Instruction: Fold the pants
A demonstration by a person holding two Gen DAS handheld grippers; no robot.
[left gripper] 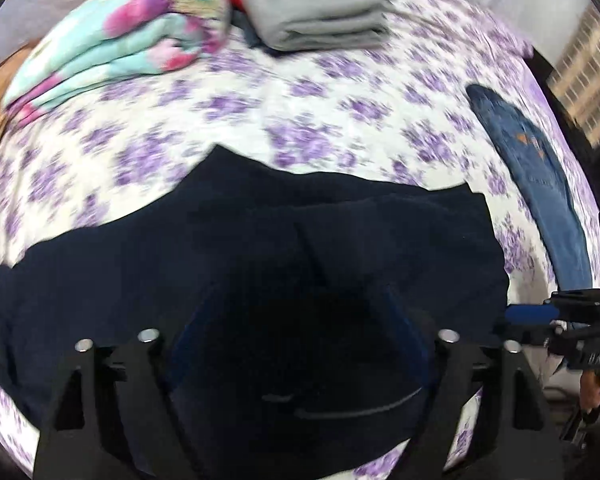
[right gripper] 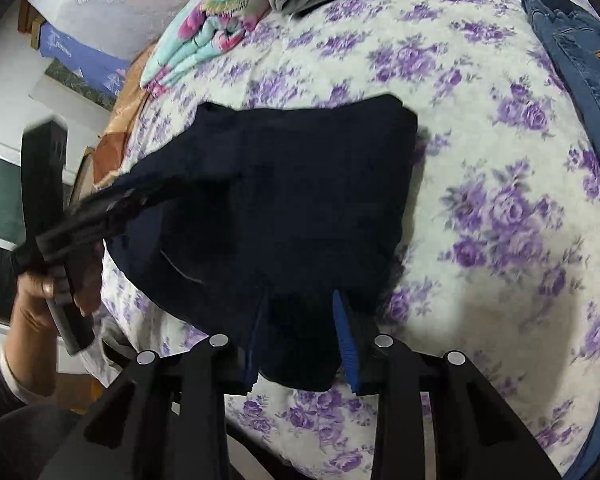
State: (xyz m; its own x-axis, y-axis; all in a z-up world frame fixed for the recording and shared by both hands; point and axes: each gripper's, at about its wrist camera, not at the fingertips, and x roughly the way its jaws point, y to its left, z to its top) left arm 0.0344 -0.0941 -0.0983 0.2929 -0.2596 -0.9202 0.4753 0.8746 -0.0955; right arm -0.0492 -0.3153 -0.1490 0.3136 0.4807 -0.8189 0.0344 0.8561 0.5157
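Note:
Dark navy pants (left gripper: 260,240) lie partly folded on a bed with a white and purple flowered sheet (left gripper: 320,112). In the left wrist view my left gripper (left gripper: 300,320) has its blue-padded fingers spread, with the navy cloth bunched between them. In the right wrist view the pants (right gripper: 292,184) hang in a folded lump, and my right gripper (right gripper: 300,320) holds their near edge between its blue fingers (right gripper: 346,340). The left gripper (right gripper: 112,204) shows at the left of that view, with the cloth reaching to its tip. The right gripper (left gripper: 540,314) shows at the right edge of the left wrist view.
Blue jeans (left gripper: 540,168) lie at the bed's right side, also in the right wrist view (right gripper: 580,48). A folded grey garment (left gripper: 320,8) and a turquoise and pink flowered blanket (left gripper: 120,40) lie at the far end. Wall and window stand left (right gripper: 0,200).

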